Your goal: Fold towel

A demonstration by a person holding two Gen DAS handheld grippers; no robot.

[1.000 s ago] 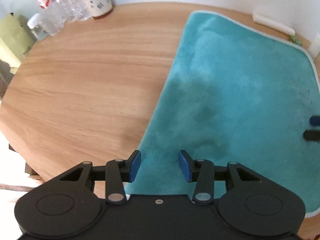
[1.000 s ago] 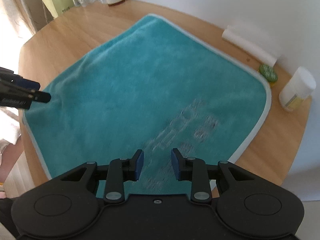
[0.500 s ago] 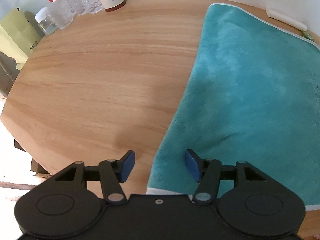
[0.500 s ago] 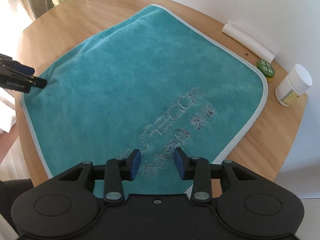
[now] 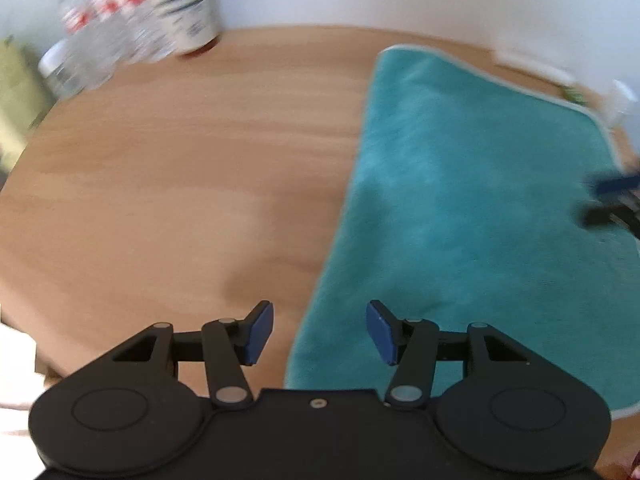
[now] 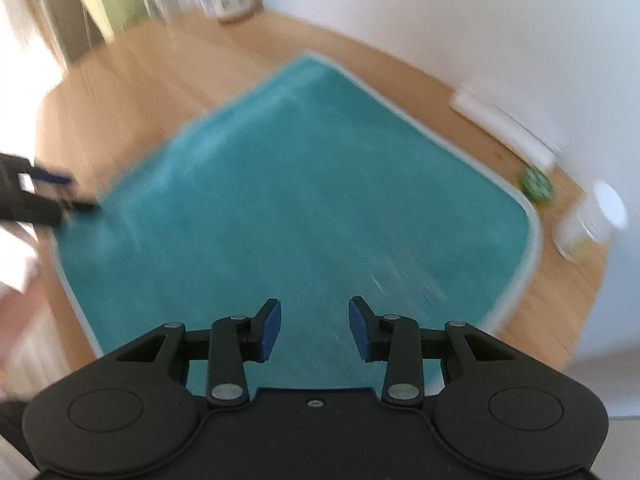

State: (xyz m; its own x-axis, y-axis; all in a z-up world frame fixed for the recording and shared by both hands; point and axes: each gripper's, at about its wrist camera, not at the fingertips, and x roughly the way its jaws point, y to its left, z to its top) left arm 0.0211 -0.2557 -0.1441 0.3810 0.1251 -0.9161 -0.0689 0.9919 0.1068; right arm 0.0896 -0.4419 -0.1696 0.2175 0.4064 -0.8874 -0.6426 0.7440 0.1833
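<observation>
The left gripper point(image 5: 320, 332) points steeply down near the front edge of the surface, its jaws apart after just closing a little, nothing pressed between them. The right gripper point(image 6: 315, 330) also points steeply down, its jaws apart after opening, gripping nothing.

Motion blur smears the bottles point(image 5: 100, 40) and the towel point(image 6: 304, 200) lettering; the right gripper point(image 5: 612, 200) is cut off.
</observation>
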